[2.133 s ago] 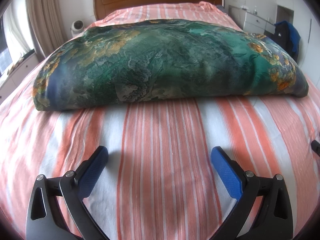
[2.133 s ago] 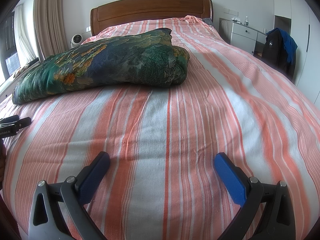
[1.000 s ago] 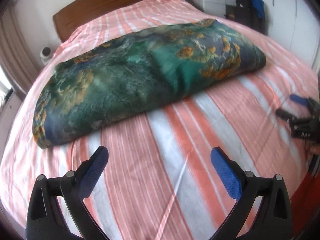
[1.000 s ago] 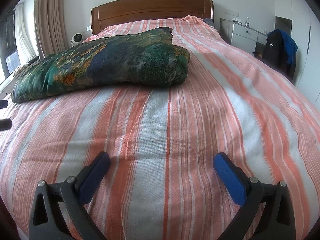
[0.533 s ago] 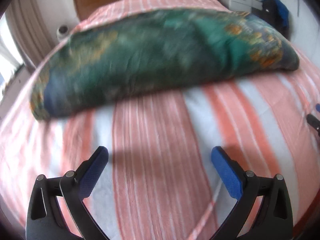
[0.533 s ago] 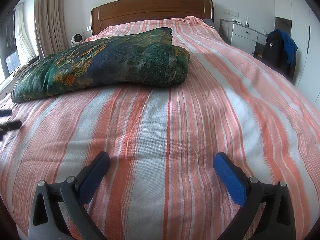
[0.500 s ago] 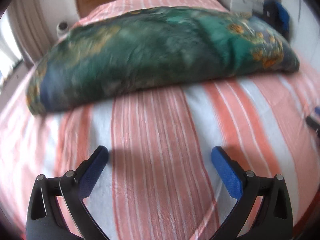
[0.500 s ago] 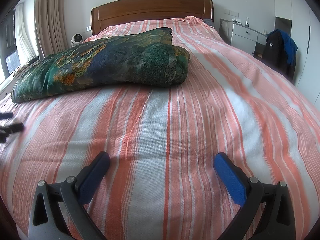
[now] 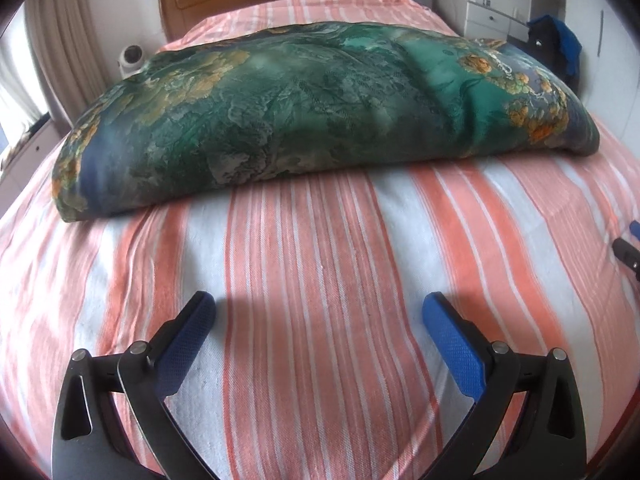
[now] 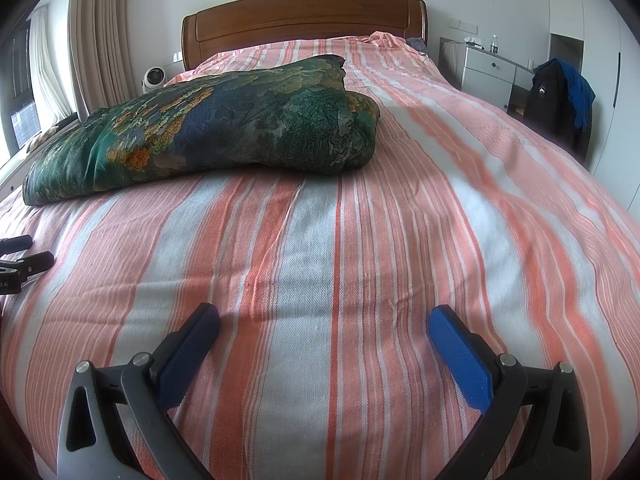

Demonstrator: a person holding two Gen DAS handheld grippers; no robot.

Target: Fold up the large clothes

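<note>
The big green cloth (image 9: 320, 112) lies folded across the upper middle of the frame on the striped bed (image 9: 320, 280). The left hand-held gripper (image 9: 319, 312) and right hand-held gripper (image 10: 324, 318) hover wide and empty, probably ready to fold again.

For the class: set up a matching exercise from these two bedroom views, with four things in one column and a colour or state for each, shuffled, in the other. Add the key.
Column 1
1. folded quilt
2. bedsheet
3. headboard
4. left tongs

Column 2
A. brown wood
B. open, holding nothing
C. green with orange flowers
D. orange and white stripes

Pairs: 1-C, 2-D, 3-A, 4-B
</note>
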